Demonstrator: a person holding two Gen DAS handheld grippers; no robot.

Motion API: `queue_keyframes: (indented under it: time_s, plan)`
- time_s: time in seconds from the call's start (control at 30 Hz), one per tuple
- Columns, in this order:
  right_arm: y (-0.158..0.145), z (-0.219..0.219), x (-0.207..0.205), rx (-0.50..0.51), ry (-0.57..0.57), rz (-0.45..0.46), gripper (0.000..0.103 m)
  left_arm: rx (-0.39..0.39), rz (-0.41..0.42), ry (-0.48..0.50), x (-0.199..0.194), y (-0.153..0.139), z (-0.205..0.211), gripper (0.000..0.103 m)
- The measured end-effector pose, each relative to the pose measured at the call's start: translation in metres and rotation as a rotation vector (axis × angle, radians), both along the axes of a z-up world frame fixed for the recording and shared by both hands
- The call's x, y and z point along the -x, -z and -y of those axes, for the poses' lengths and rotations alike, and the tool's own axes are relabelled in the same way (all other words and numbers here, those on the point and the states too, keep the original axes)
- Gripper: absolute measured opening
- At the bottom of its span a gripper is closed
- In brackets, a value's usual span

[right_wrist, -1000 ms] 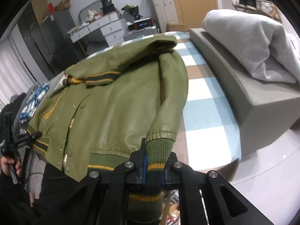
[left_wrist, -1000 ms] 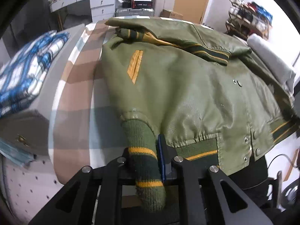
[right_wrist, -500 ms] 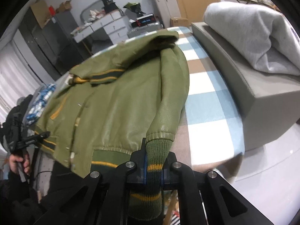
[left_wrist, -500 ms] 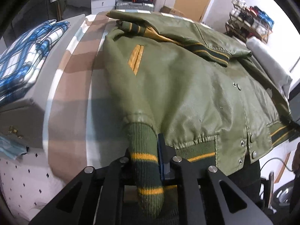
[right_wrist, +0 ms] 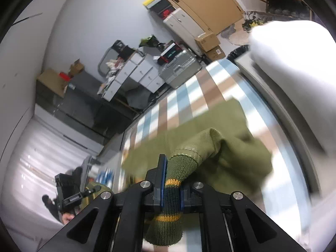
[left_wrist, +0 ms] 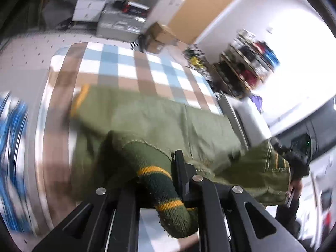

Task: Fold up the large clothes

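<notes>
An olive green jacket (left_wrist: 159, 121) with dark green and yellow knit cuffs lies across the checked table (left_wrist: 126, 67); its plain back now faces up. My left gripper (left_wrist: 155, 180) is shut on the left sleeve cuff (left_wrist: 166, 191), raised above the jacket. My right gripper (right_wrist: 171, 178) is shut on the right sleeve cuff (right_wrist: 170, 189), with the sleeve (right_wrist: 220, 147) lifted over the jacket (right_wrist: 189, 130). Both views are blurred by motion.
A folded blue plaid garment (left_wrist: 12, 147) lies at the table's left. A grey folded garment (right_wrist: 298, 67) sits on a grey box at the right. White drawers (right_wrist: 136, 71), a metal case (right_wrist: 180, 67), cardboard boxes (left_wrist: 161, 35) and a shoe rack (left_wrist: 252, 67) stand beyond.
Both grippers swung the sleeves up and forward over the table. The jacket now shows its plain back, with the snaps and pocket out of sight. Both views tilted and blurred.
</notes>
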State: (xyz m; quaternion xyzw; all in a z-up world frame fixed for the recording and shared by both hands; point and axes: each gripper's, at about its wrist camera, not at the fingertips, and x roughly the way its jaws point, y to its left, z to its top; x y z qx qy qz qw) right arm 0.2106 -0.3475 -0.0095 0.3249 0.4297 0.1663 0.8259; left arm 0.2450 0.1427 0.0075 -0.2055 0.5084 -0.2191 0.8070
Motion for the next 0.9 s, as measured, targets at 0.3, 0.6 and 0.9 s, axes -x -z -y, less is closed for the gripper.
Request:
queue_keyframes:
  time_s: [0.3,0.6,0.9]
  plan:
    - [0.082,0.003,-0.1,0.067,-0.005,-0.25,0.035,-0.064,-0.263,-0.076,-0.05,0.098,-0.024,0.011]
    - [0.049,0.019,-0.083,0.112,-0.026,-0.071,0.067,-0.075,-0.261,-0.017,-0.048,0.072,-0.026,0.014]
    - [0.035,-0.006,-0.064,0.247,-0.071,0.043,0.073,-0.049,-0.24,-0.049,-0.049,0.06,-0.004,0.06]
